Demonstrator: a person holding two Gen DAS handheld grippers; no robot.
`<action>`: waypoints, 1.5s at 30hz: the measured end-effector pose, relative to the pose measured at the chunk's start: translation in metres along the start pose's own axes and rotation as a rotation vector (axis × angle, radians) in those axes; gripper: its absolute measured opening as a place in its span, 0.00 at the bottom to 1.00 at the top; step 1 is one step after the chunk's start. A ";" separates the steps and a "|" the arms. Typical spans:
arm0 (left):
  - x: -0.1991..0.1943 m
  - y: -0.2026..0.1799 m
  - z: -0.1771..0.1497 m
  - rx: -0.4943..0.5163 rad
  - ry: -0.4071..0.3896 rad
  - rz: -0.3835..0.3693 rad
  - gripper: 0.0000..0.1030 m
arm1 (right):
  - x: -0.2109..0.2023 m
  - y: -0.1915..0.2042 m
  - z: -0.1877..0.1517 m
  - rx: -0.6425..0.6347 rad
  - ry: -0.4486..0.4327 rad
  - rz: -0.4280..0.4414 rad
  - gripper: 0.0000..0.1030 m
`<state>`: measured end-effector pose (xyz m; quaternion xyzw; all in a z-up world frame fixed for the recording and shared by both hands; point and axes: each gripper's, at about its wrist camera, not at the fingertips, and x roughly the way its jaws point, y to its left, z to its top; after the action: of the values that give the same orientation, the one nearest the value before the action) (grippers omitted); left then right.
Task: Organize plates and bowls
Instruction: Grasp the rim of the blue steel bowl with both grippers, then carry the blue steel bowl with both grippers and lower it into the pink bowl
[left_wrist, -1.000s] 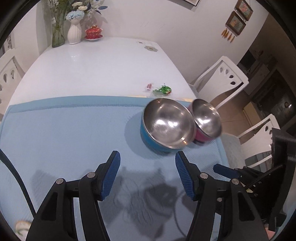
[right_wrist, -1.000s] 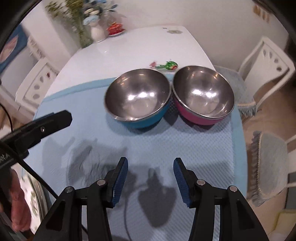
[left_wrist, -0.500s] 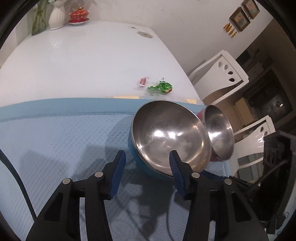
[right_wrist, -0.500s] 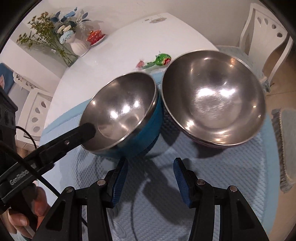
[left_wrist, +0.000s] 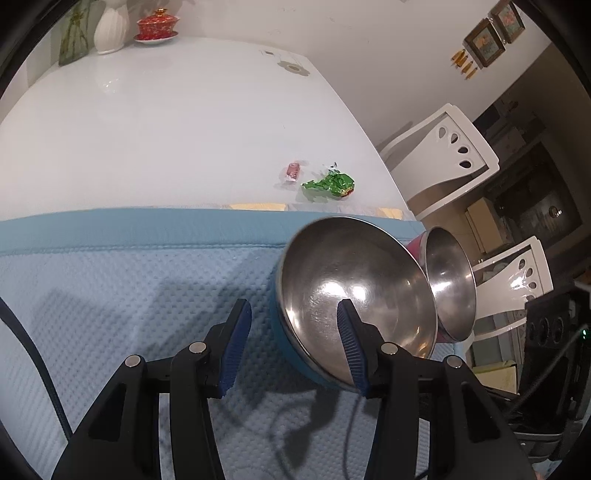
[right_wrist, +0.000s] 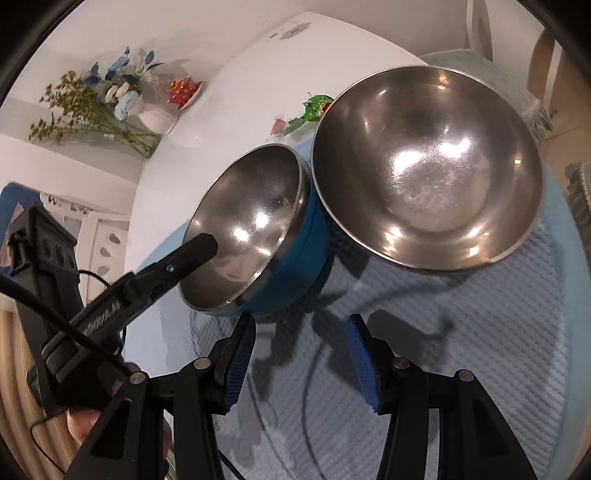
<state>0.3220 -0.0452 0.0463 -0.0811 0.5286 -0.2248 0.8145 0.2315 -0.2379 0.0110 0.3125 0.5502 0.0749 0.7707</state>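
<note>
Two steel bowls stand side by side on a light blue mat (left_wrist: 110, 295). The blue-sided bowl (left_wrist: 351, 291) (right_wrist: 255, 229) is on the left, the pink-sided bowl (left_wrist: 448, 284) (right_wrist: 424, 166) on the right. My left gripper (left_wrist: 291, 325) is open. Its right finger is inside the blue bowl and its left finger is outside the near wall, so the rim lies between the jaws. In the right wrist view the left gripper's finger (right_wrist: 192, 251) reaches over that rim. My right gripper (right_wrist: 301, 339) is open and empty, just short of both bowls.
A white table (left_wrist: 166, 129) lies beyond the mat, with a green wrapper (left_wrist: 328, 184) and a small pink candy (left_wrist: 293, 171). A white vase (left_wrist: 110, 26), a red lidded cup (left_wrist: 157, 24) and flowers (right_wrist: 110, 99) stand at the far end. White chairs (left_wrist: 443, 155) stand to the right.
Both grippers have moved forward toward the bowls. The left gripper has narrowed and come over the blue bowl's near rim. The right gripper has come closer to the pink bowl.
</note>
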 end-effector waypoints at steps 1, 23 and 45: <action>0.001 -0.001 0.001 0.007 -0.003 0.009 0.43 | 0.002 0.001 0.001 0.005 0.004 0.008 0.48; 0.026 -0.004 0.013 0.075 0.025 0.011 0.17 | 0.019 0.001 0.018 0.044 -0.072 -0.106 0.29; -0.135 -0.061 -0.089 0.143 -0.148 0.038 0.17 | -0.102 0.073 -0.091 -0.272 -0.071 -0.136 0.28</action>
<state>0.1789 -0.0288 0.1420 -0.0293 0.4509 -0.2397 0.8593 0.1280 -0.1906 0.1165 0.1695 0.5271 0.0853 0.8283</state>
